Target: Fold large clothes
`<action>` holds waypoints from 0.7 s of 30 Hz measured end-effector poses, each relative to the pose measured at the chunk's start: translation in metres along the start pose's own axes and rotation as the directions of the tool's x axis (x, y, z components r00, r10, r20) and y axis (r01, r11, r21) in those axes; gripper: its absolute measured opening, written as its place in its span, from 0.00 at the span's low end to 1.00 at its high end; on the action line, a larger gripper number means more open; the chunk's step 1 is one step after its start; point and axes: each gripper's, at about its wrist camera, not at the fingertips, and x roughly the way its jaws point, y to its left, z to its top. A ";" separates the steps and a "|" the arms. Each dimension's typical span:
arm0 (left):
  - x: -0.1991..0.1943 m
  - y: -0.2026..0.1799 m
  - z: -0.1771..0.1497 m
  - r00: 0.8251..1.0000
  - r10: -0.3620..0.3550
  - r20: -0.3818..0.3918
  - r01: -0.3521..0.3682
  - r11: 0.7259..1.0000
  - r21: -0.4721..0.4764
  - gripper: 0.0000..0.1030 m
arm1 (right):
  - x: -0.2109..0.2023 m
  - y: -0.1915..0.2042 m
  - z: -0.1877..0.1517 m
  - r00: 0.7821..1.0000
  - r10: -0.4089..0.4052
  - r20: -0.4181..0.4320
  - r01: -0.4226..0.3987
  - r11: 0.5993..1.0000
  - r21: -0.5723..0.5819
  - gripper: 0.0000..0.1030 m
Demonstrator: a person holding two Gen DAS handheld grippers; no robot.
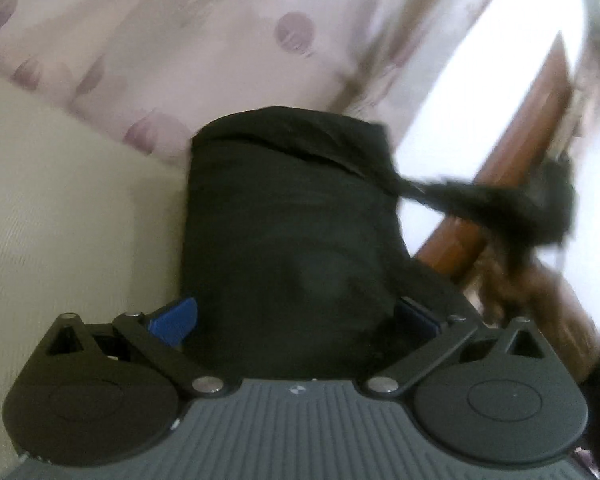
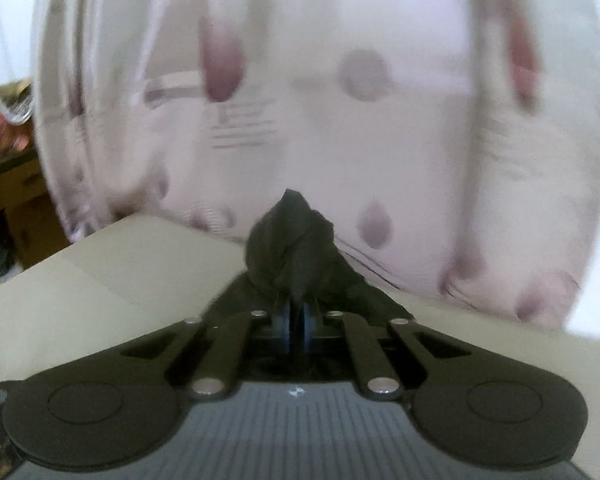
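A black garment (image 1: 288, 208) lies as a thick folded bundle on the cream surface (image 1: 60, 208). My left gripper (image 1: 296, 312) stands wide open around its near end, a blue finger (image 1: 176, 320) on each side, and the cloth fills the gap. From the bundle's top right corner a stretched strand of black cloth (image 1: 480, 204) runs off to the right into a blurred dark mass. In the right wrist view my right gripper (image 2: 296, 316) is shut on a bunched peak of the black garment (image 2: 292, 240), lifted above the cream surface (image 2: 100, 280).
A pale curtain with purple spots (image 1: 180, 40) hangs right behind the surface, and it fills the right wrist view as the curtain (image 2: 340, 120). A brown wooden frame (image 1: 520, 128) slants at the right. Cluttered shelves (image 2: 8, 140) stand at the far left.
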 end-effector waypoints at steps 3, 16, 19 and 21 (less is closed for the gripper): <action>0.009 0.001 -0.002 0.999 0.027 -0.025 -0.028 1.000 -0.003 1.00 | -0.027 -0.032 -0.043 0.995 -0.081 0.049 0.074 0.988 0.134 0.00; 0.022 0.007 -0.005 0.999 0.049 -0.023 -0.050 0.998 -0.025 1.00 | 0.005 -0.052 -0.011 0.996 0.093 0.011 -0.092 0.945 0.314 1.00; 0.020 0.007 -0.008 0.999 0.047 -0.022 -0.047 0.999 -0.016 1.00 | 0.057 -0.028 0.006 0.982 0.130 -0.140 -0.092 0.964 0.248 0.98; 0.020 0.006 -0.008 0.998 0.051 -0.024 -0.051 0.999 -0.007 1.00 | 0.090 -0.005 0.006 0.960 0.161 -0.228 -0.123 0.977 0.173 0.29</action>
